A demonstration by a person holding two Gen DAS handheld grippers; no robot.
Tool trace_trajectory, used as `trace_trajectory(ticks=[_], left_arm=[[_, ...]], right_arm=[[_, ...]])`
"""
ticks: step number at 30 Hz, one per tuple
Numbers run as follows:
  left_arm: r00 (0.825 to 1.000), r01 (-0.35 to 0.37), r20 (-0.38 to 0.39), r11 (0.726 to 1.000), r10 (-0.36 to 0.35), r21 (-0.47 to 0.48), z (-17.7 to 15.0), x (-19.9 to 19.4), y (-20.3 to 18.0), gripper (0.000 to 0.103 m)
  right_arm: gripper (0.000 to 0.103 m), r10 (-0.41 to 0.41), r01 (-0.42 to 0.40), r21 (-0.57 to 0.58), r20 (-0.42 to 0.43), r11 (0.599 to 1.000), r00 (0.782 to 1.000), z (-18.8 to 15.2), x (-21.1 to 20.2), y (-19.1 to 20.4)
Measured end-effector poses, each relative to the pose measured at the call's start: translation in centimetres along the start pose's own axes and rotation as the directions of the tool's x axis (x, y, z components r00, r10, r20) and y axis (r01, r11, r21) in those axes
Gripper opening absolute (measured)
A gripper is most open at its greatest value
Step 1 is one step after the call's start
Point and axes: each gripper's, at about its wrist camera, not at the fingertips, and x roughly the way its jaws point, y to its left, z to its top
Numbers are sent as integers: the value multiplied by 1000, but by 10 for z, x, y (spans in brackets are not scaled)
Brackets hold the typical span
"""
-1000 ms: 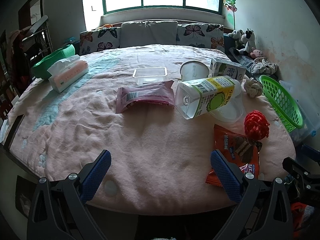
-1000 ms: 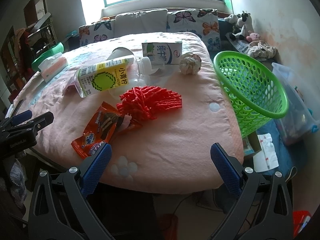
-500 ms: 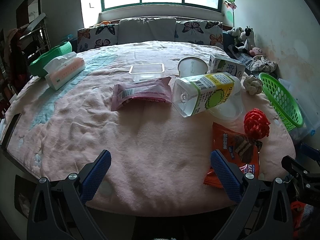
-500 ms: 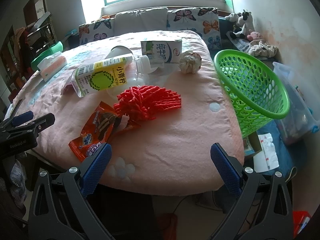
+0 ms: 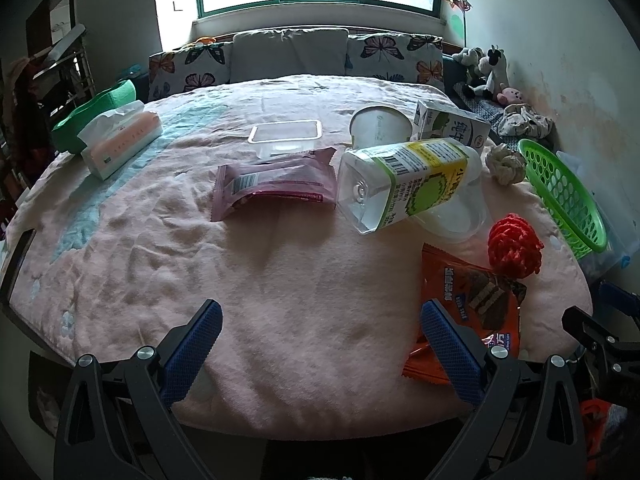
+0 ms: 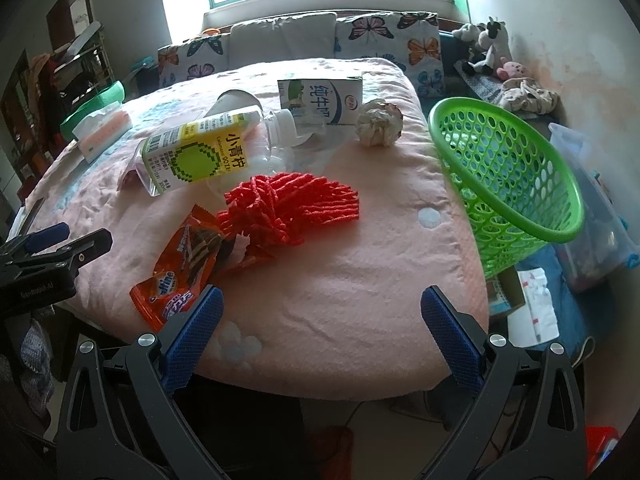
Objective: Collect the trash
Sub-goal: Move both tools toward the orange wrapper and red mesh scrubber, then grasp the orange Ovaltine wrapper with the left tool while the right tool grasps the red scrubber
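Left wrist view: my left gripper [image 5: 318, 334] gapes empty, pink wrapper [image 5: 275, 184] ahead-left. The orange snack wrapper [image 6: 182, 266] lies lengthwise just ahead-left of my empty, spread right gripper [image 6: 320, 332], green basket [image 6: 508, 184] right.

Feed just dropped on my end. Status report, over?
Left gripper and right gripper open, empty. Orange snack wrapper nearest, untouched on the pink cloth. Green basket at the table's edge. Nothing in the way.

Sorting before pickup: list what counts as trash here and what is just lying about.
Trash: orange snack wrapper, pink snack packet, clear yellow-labelled bottle, white milk carton, crumpled paper ball; green mesh basket receives it.

Lying about: pink tissue box, butterfly cushions, plush toys.
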Motion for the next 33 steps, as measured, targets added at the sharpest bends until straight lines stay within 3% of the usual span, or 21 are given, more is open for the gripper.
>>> trace_trajectory(ticks=[12,20,23,28,33], left_arm=[[999,32,-35,999,-31,28,3,11,-11,97],[988,127,-92,990,-121,54,2,19,-30,97],[979,181,-111,981,-173,73,2,21,-41,97],[946,296,-172,950,-276,102,3,30,-63,97],[926,332,-232,936,-299,118,3,46,-77,97]], right_arm=[[98,-3,3,-3,-1,1000,1000,7,5,-12],[98,-6,6,6,10,1000,1000,11,6,-25],[98,-10,10,10,8,1000,1000,11,7,-32],[98,-9,8,22,7,1000,1000,11,7,-40],[98,-3,3,20,9,1000,1000,12,6,-44]])
